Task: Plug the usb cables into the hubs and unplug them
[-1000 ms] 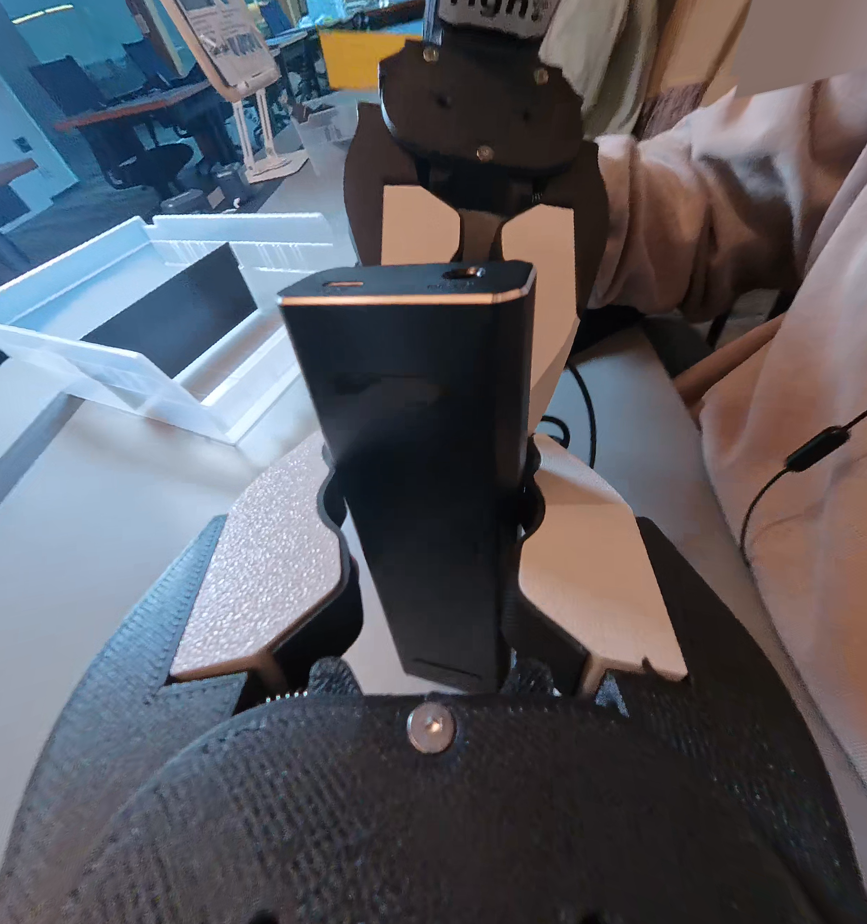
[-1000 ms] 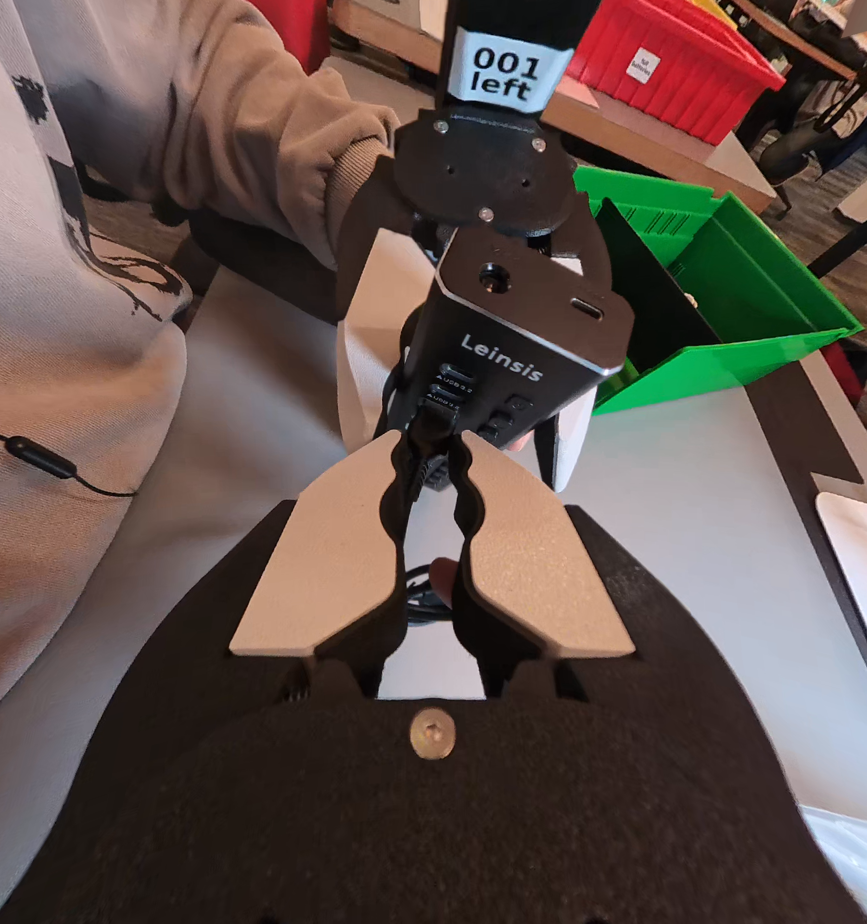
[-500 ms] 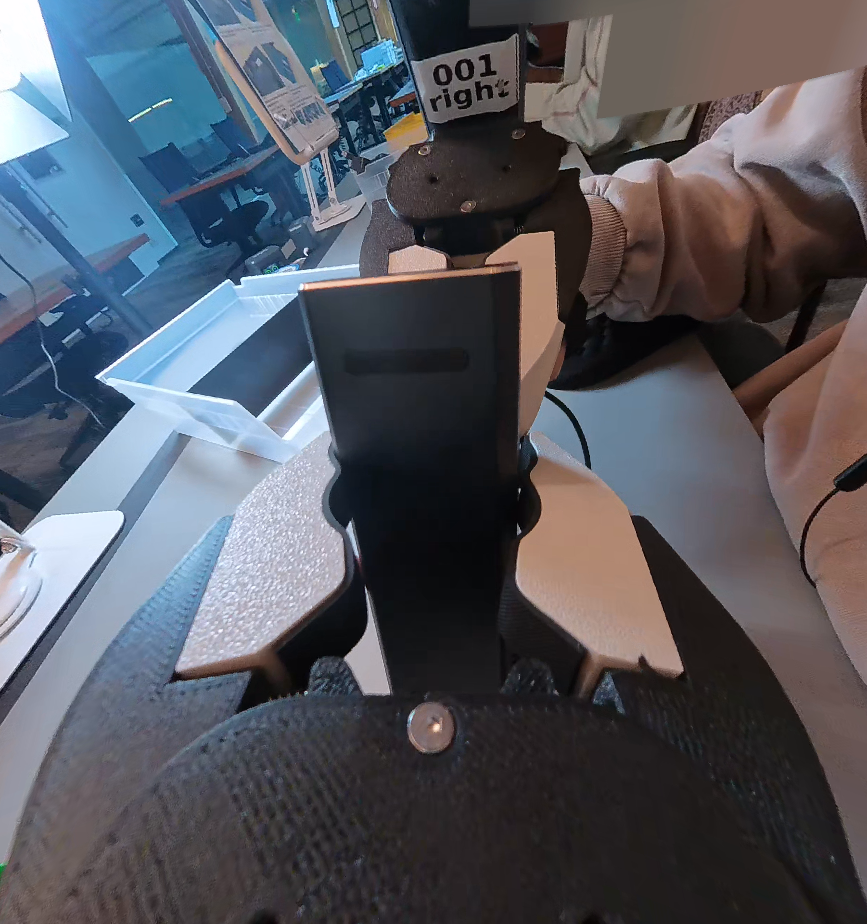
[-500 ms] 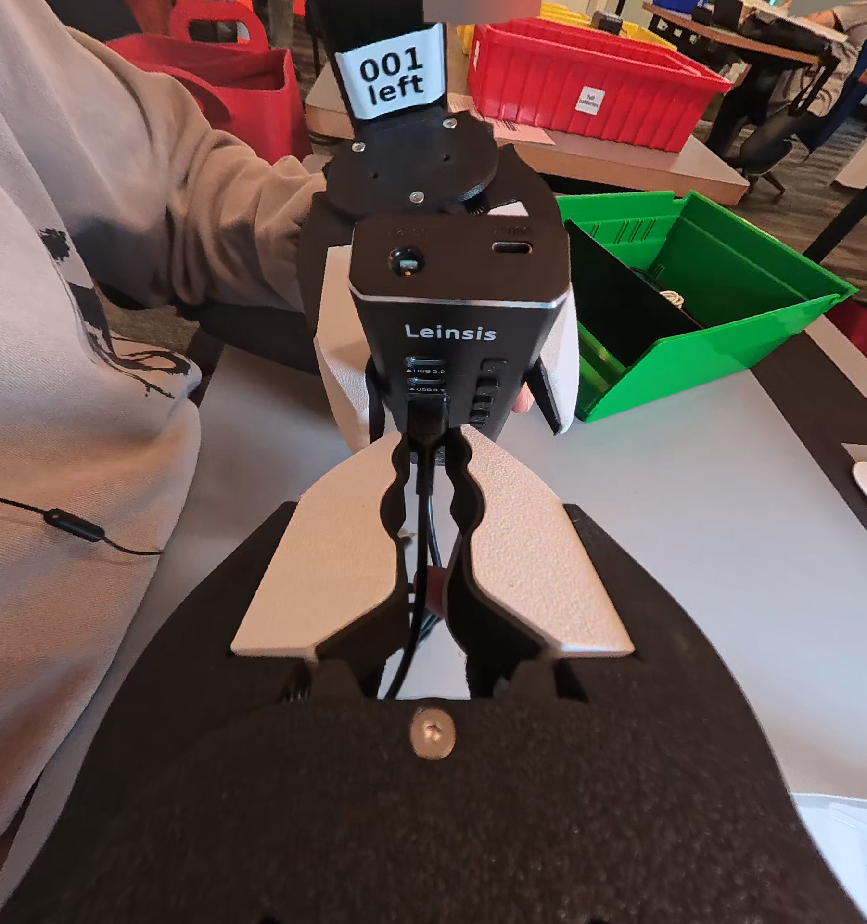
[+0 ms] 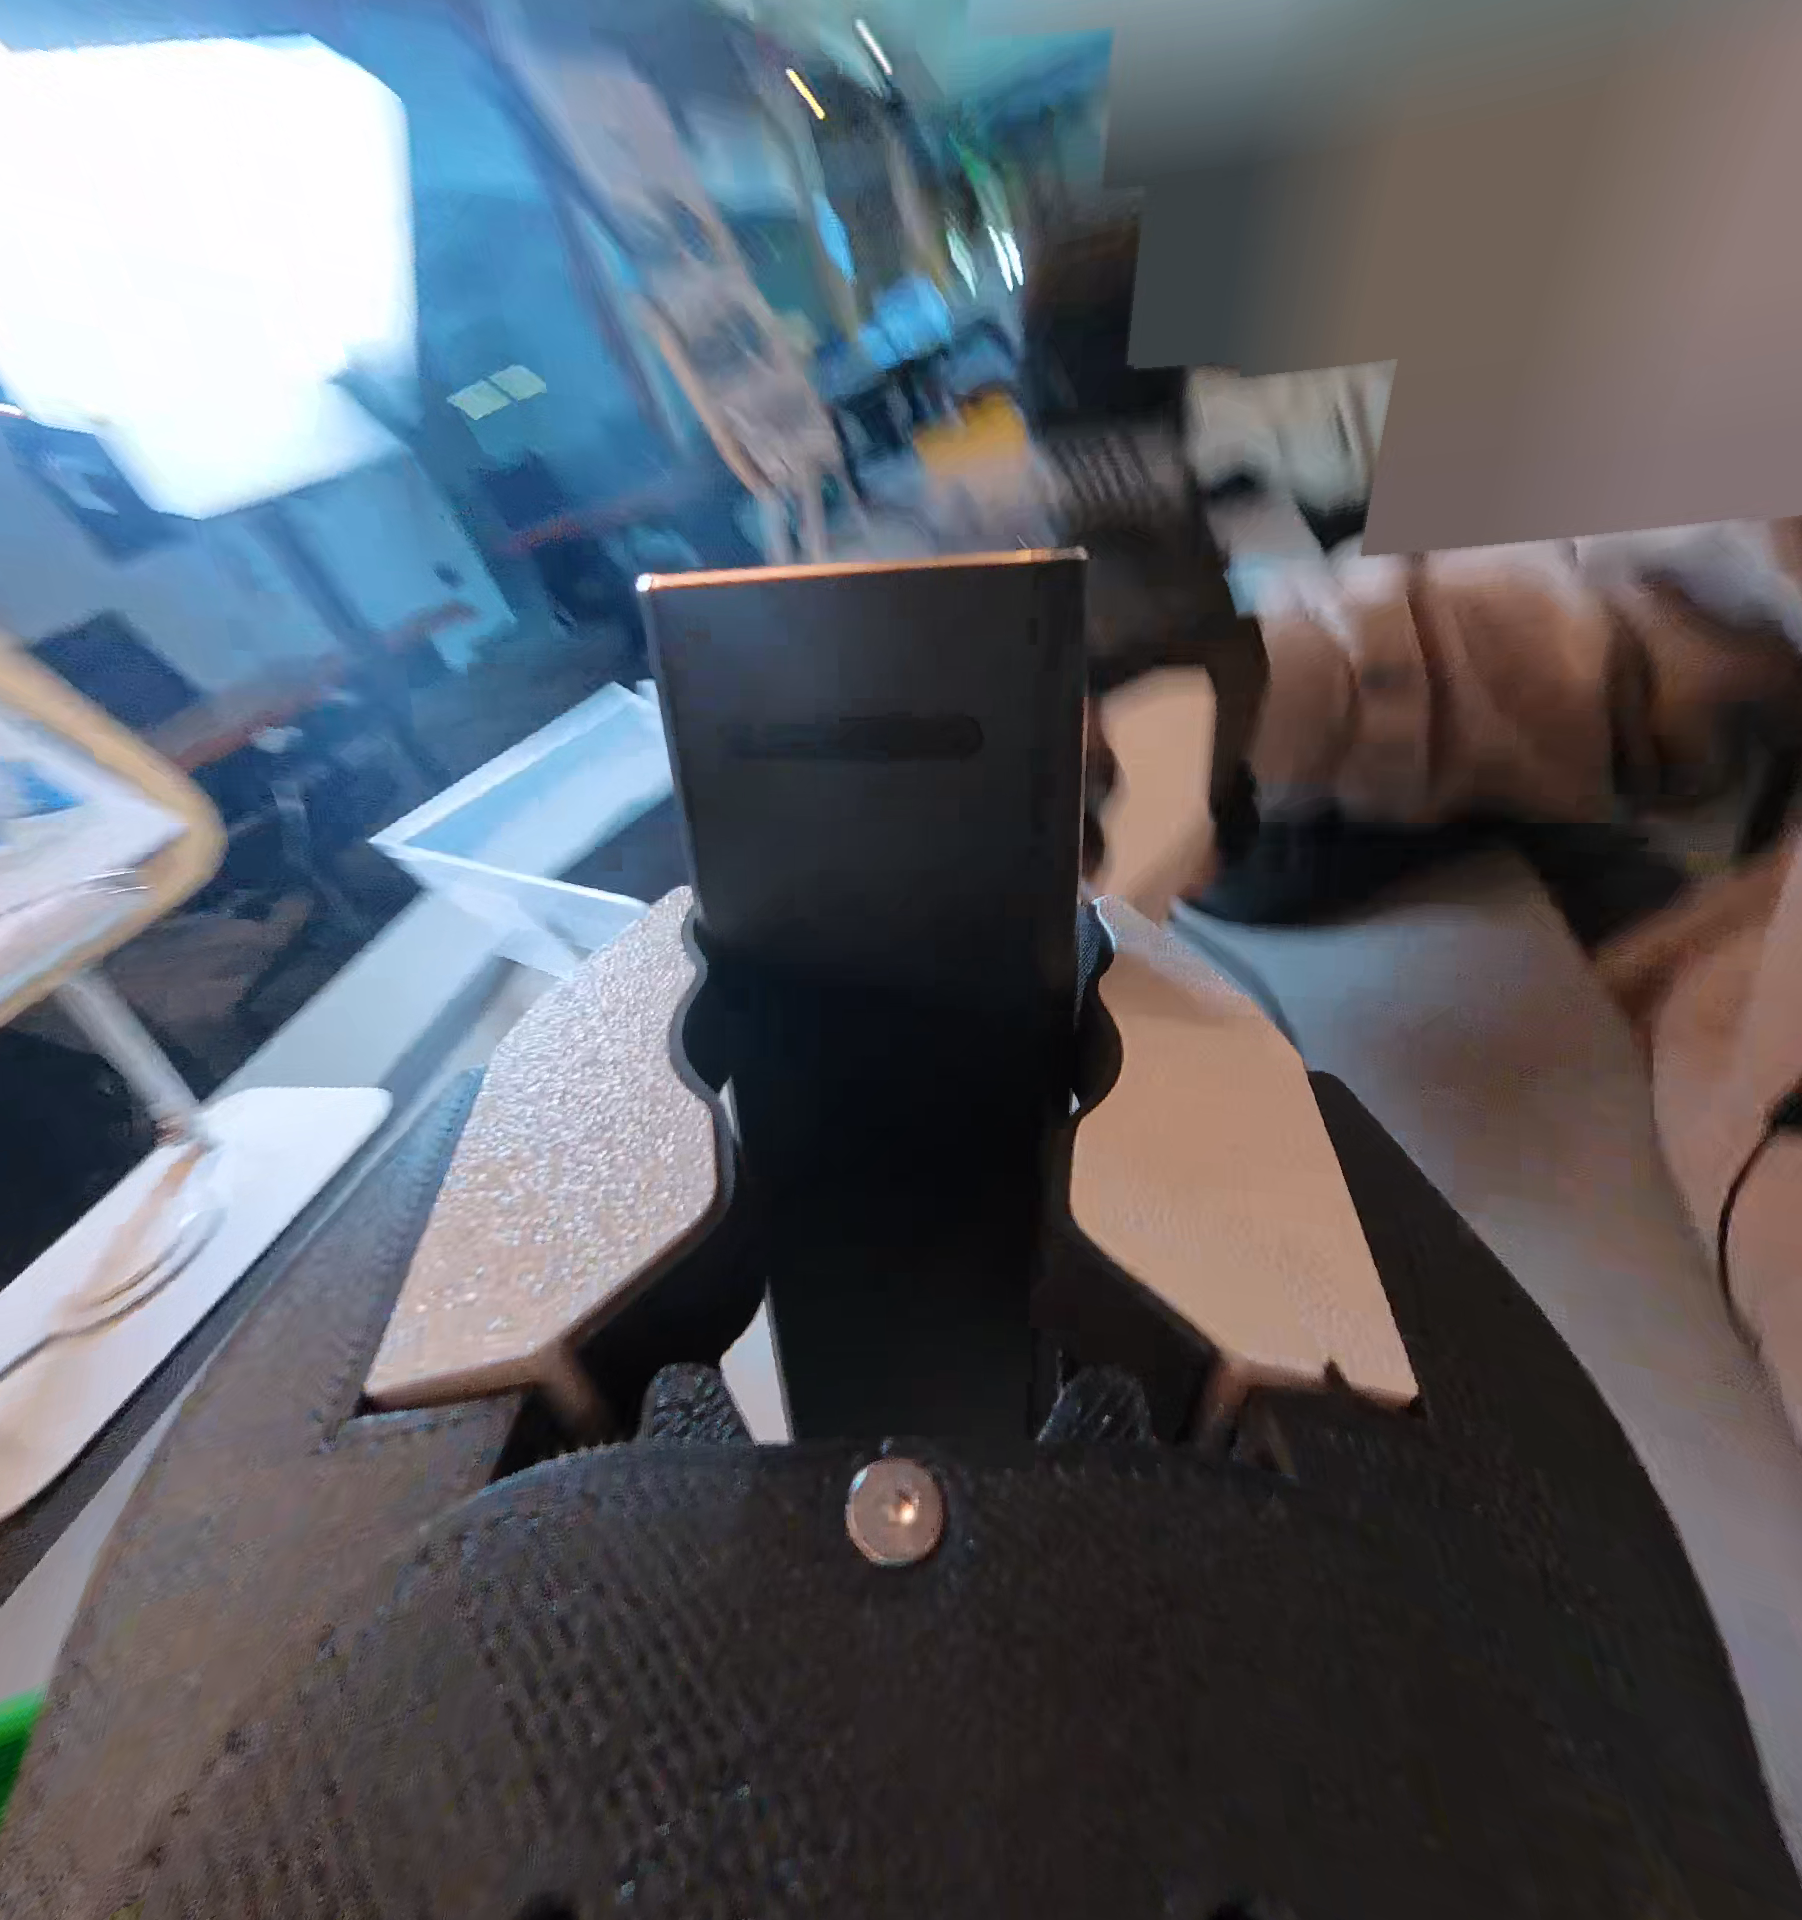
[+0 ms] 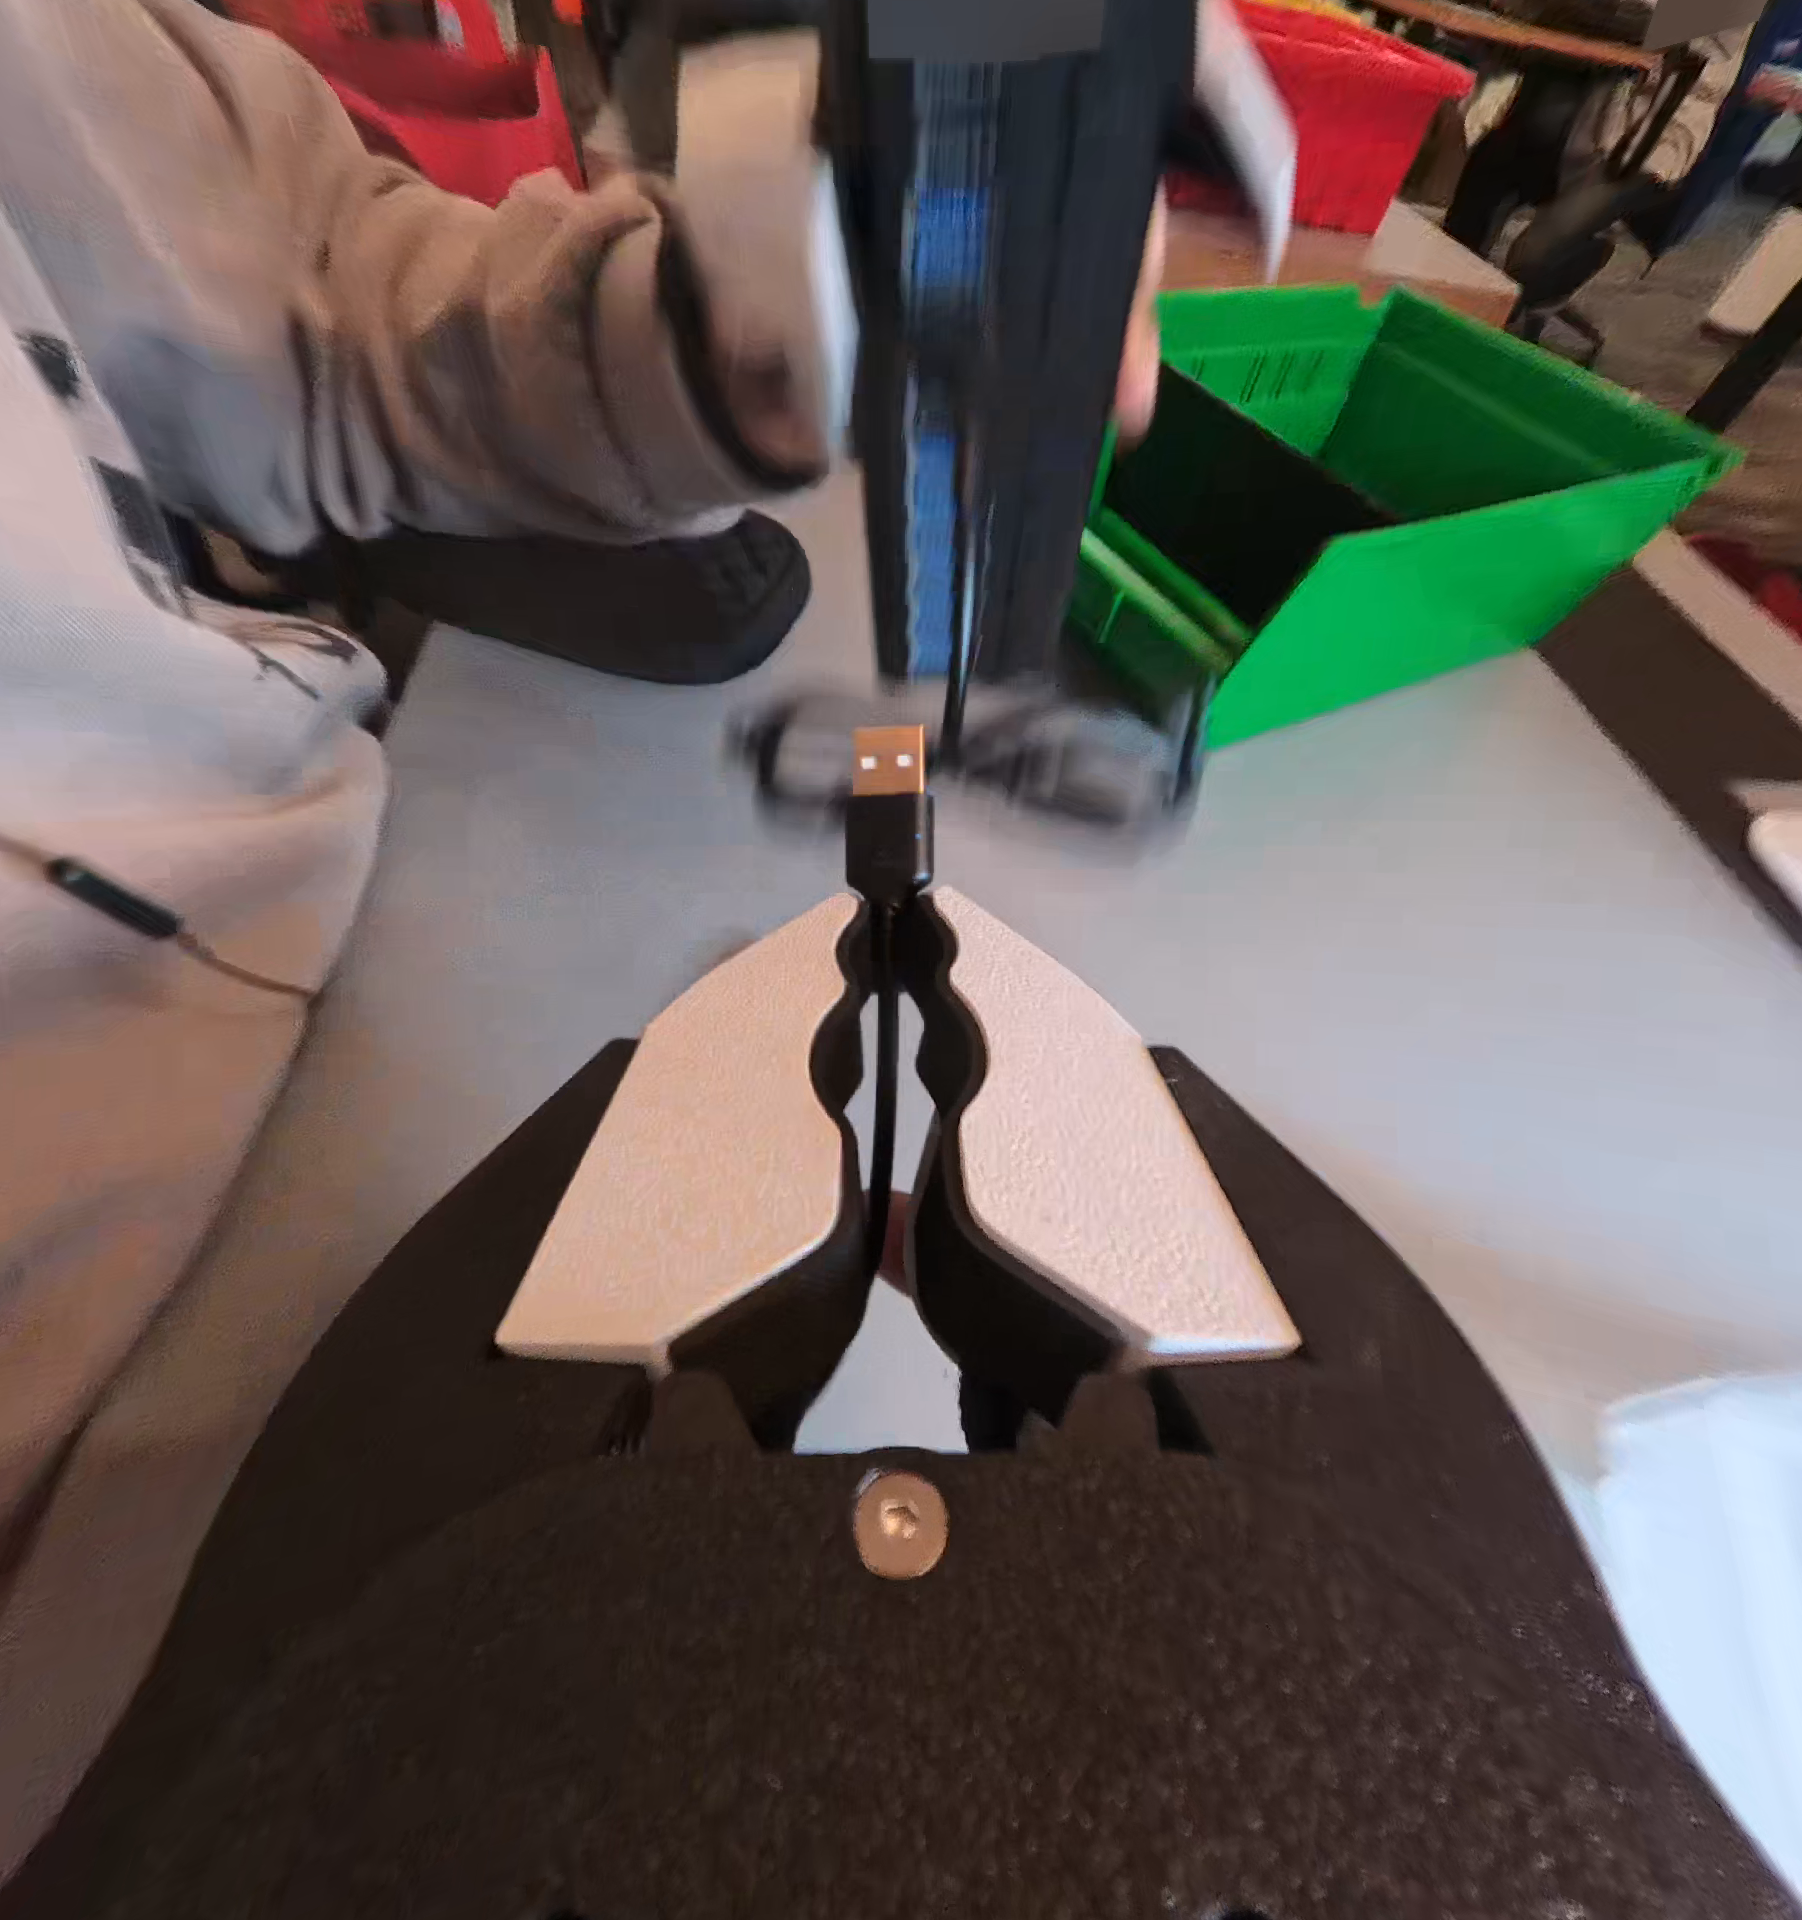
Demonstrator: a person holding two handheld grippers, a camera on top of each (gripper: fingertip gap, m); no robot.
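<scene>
Holding the hub (image 5: 866, 831) upright in its jaws above the bench (image 6: 1396, 987), the left gripper (image 5: 892, 997) should stay rigid; the right gripper (image 6: 892, 914), jaws pinched on the cable just behind the freed plug (image 6: 889, 800), should draw straight back.

No writing can be read at this moment. In the left wrist view, the tall black metal hub (image 5: 866, 831) shows only a dark slot on its back face, without letters, and the framed board on a stand (image 5: 35, 821) at the left is too blurred to make out. In the right wrist view, the hub (image 6: 990, 343) is smeared by motion, and the green plastic bin (image 6: 1448, 582) has plain walls.
</scene>
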